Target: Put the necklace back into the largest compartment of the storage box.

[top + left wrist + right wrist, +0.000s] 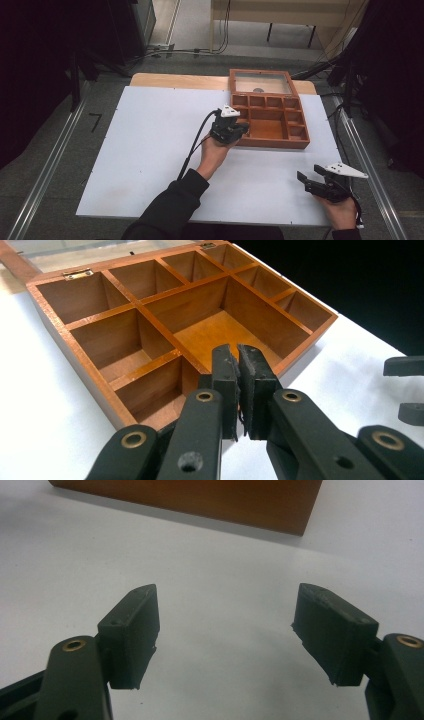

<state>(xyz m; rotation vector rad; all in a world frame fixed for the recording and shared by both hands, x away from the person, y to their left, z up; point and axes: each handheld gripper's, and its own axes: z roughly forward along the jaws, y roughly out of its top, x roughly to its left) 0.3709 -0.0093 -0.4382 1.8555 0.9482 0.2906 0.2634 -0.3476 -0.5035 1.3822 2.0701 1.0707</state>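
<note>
The wooden box (pixel 272 122) sits toward the far right of the white surface (pixel 150 150), its glass lid (pixel 262 82) lying open and flat behind it, overhanging the white sheet onto bare wood. The left gripper (pixel 231 131) hovers at the box's near left corner, jaws pressed together with nothing between them. In the left gripper view, that gripper (pixel 239 371) points over the near wall toward the large central compartment, with smaller compartments around its left and far sides. The right gripper (pixel 312 181) rests low near the surface's near right corner, well apart from the box; in the right gripper view its jaws (pixel 227 630) stand wide apart over bare white. The whole left half of the surface lies open, and a wide strip runs between the box's front wall and the near edge.
</note>
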